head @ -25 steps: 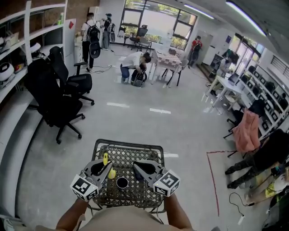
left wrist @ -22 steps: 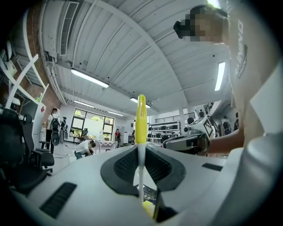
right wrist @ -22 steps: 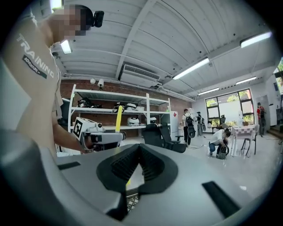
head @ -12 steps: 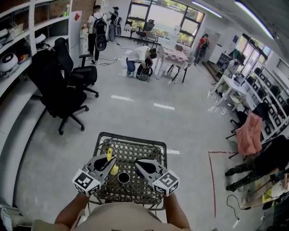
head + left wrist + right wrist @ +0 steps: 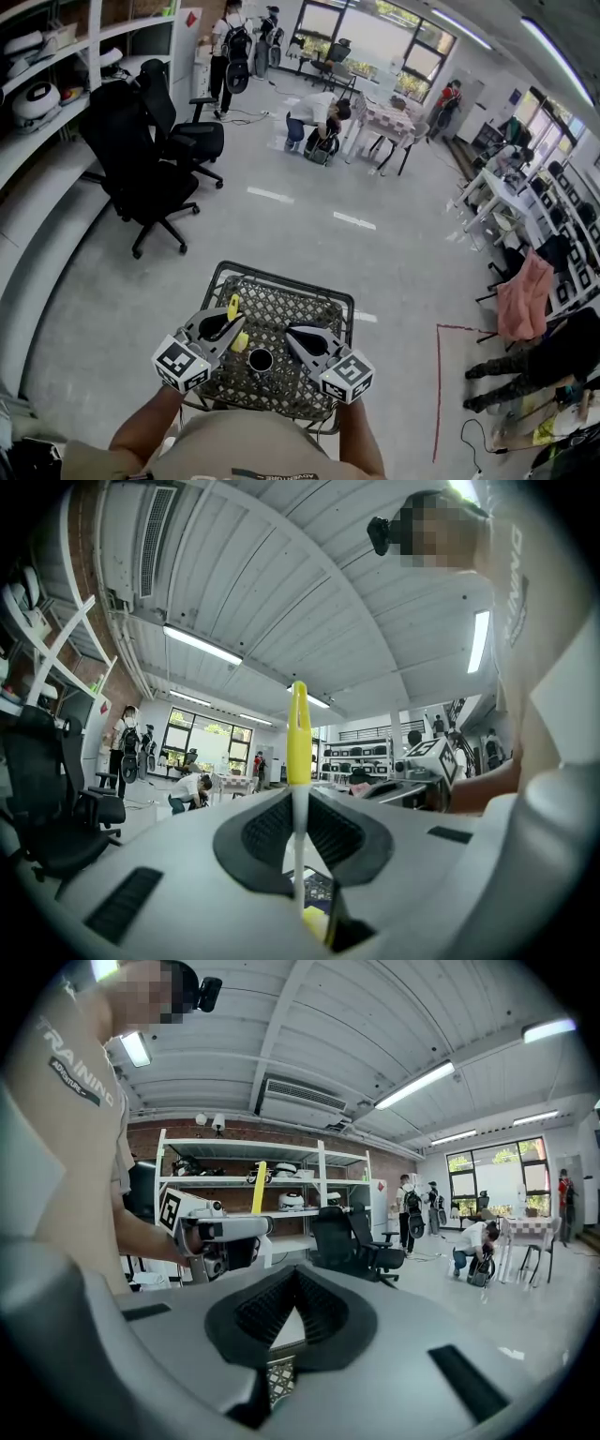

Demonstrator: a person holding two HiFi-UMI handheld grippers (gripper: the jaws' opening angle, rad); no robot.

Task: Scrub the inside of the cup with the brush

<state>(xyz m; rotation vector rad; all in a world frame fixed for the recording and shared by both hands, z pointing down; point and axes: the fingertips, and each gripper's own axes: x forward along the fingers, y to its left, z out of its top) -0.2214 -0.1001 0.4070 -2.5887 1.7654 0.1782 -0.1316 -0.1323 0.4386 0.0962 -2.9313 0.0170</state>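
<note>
The left hand-held gripper (image 5: 226,329) was clamped on the thin white stem of the brush (image 5: 298,731), its yellow head just beside the cup (image 5: 261,360). The right hand-held gripper (image 5: 295,1281) was closed and empty. The small dark cup stood upright near the middle of the lattice tabletop (image 5: 281,279), between both grippers. It looked light and rigid, likely to slide or tip under scrubbing, so steadying it by its wall seemed wisest. An office chair (image 5: 141,178) stood well apart.
</note>
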